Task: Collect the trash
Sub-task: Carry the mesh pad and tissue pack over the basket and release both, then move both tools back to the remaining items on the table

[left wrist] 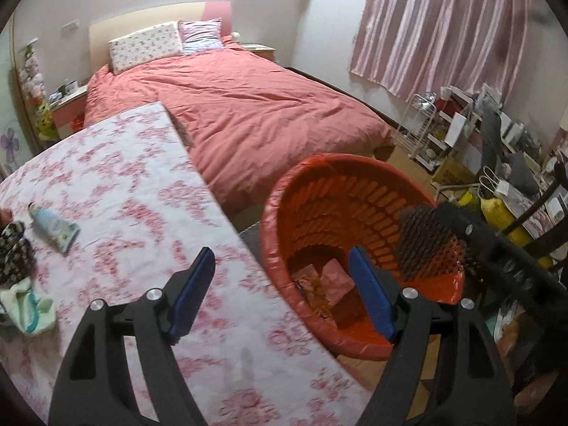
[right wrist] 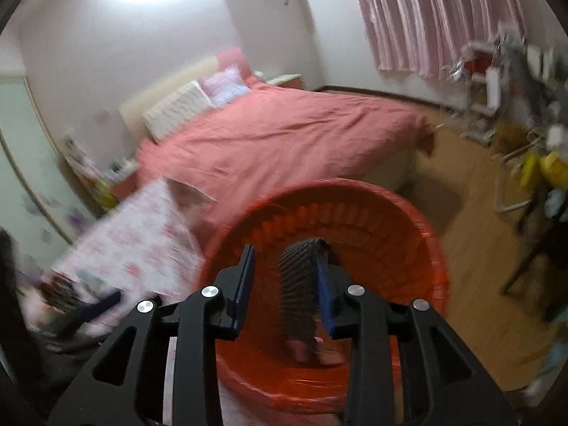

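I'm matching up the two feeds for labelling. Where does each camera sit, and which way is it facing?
Left wrist: on the left hand-held gripper, looking down over the floral table edge into the orange bin; its open blue-padded fingers show, empty, and the right hand-held gripper enters at right.
Right wrist: on the right hand-held gripper, looking down into the orange bin; a dark mesh piece hangs against one finger, the other pad clear of it.
Shared: bin, mesh piece, table, pink bed, curtain.
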Motion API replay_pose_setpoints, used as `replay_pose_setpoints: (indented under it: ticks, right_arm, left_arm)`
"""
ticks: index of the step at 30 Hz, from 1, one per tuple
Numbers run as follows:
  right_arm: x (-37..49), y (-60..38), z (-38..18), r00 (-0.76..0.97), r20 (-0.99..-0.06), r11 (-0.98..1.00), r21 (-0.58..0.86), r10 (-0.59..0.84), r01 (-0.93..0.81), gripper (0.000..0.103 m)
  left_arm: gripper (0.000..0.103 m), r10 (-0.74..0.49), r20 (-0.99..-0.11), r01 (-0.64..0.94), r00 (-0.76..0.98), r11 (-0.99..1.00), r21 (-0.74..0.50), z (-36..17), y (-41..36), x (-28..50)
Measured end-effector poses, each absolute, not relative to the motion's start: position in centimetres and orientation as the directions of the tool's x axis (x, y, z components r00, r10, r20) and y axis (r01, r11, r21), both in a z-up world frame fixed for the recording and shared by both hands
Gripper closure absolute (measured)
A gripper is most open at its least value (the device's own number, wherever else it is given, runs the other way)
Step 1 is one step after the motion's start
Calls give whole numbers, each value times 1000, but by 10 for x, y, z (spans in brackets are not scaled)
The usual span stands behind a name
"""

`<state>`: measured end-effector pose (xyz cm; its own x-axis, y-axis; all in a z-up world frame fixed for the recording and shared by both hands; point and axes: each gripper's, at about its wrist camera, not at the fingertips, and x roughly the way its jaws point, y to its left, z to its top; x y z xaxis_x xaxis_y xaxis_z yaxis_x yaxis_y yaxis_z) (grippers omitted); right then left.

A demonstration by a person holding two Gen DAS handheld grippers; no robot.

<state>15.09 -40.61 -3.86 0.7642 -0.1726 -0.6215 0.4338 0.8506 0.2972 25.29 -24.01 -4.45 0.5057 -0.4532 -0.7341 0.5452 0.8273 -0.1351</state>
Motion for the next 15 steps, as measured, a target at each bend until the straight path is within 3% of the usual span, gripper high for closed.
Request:
replay_pose_setpoints:
  ticks: [4,6,15]
  right_arm:
    - [150,-406,-44,745,-649,848,300,-154,437,70]
    - [154,-402,-47,704,-681,857,225,-203,464,71]
    - [150,-372,-28,741,-650,887,229,-167,400,71]
  left_arm:
    - [27,-445,-720,524,533,842,-133,-36,-222,251]
    - [27,-438,-715,513,545,849,-128,-34,-214,250]
    - [27,-388,-692,444,609,890,-108,-19,-161,237]
